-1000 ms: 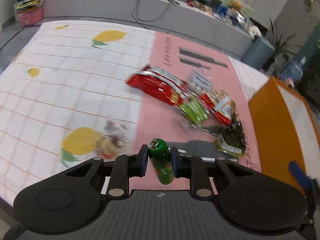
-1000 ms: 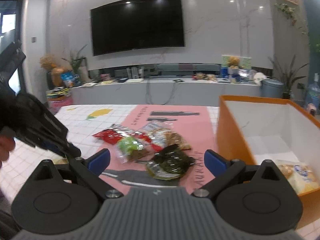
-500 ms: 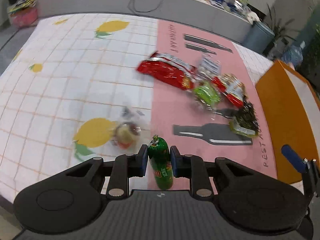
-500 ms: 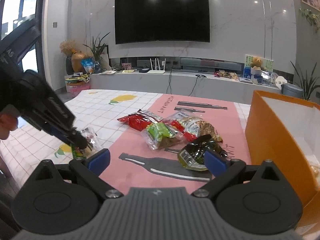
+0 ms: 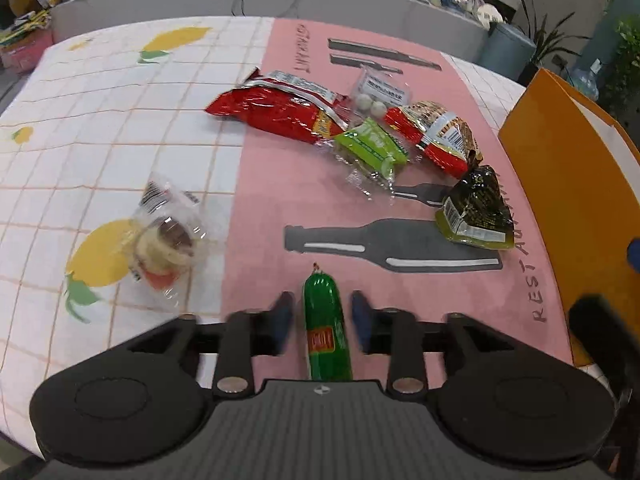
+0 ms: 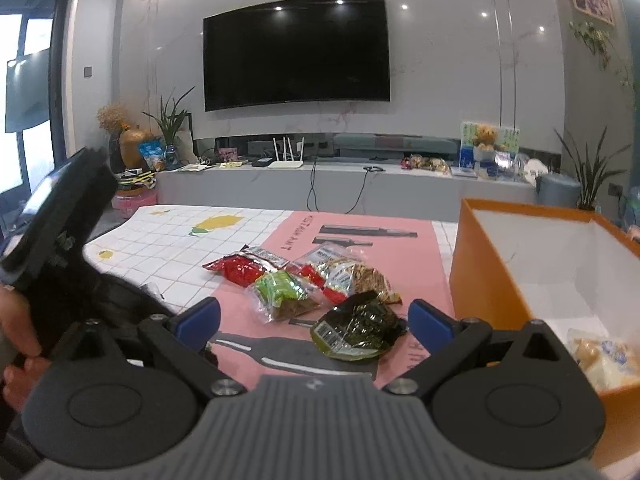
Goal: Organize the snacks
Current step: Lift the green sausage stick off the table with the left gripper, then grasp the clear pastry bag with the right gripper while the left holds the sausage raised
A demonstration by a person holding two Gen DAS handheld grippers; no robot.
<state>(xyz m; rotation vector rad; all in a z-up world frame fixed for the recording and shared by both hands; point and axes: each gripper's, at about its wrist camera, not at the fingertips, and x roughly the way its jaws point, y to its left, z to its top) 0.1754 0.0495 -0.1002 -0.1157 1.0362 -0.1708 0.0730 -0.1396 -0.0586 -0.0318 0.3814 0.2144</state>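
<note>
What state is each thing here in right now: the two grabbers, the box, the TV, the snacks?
Left gripper: open, jaws just opened, pads clear of the sausage.
Green sausage: released, lying between those jaws.
Right gripper: open, empty.
Orange box: open-topped, one snack inside.
TV: off.
Dark green packet: sealed, lying on the pink mat.

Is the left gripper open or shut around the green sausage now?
Open. The left gripper has just been opening: both pads stand clear of the green sausage, which lies between them with gaps on each side.
</note>
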